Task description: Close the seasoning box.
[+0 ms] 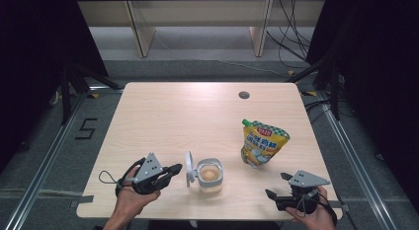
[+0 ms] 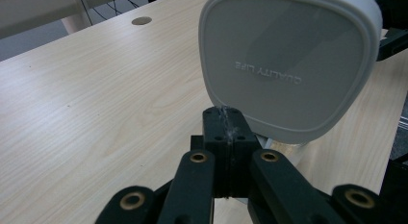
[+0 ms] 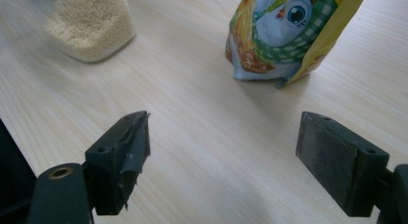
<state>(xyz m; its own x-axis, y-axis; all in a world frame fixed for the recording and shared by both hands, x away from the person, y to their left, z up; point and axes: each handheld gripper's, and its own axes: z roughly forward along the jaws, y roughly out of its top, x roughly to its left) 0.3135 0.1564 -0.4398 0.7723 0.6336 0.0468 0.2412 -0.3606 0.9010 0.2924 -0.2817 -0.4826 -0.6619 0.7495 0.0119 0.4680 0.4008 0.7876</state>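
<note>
High view: a clear jar (image 1: 210,175) of pale grains stands at lower centre of the table (image 1: 163,116), its grey lid (image 1: 188,169) swung up at its left side. The left gripper (image 1: 174,169) sits just left of the lid, jaws pressed together. The right gripper (image 1: 276,185) rests at lower right, jaws spread. A yellow pouch (image 1: 262,143) stands right of the jar.

Left gripper view: the jaws meet at bottom centre, just below the lid (image 2: 288,60); whether they pinch its edge cannot be told.

Right gripper view: the jaws stand wide apart over bare table; the jar (image 3: 89,24) is at upper left, the pouch (image 3: 293,31) at upper right.
</note>
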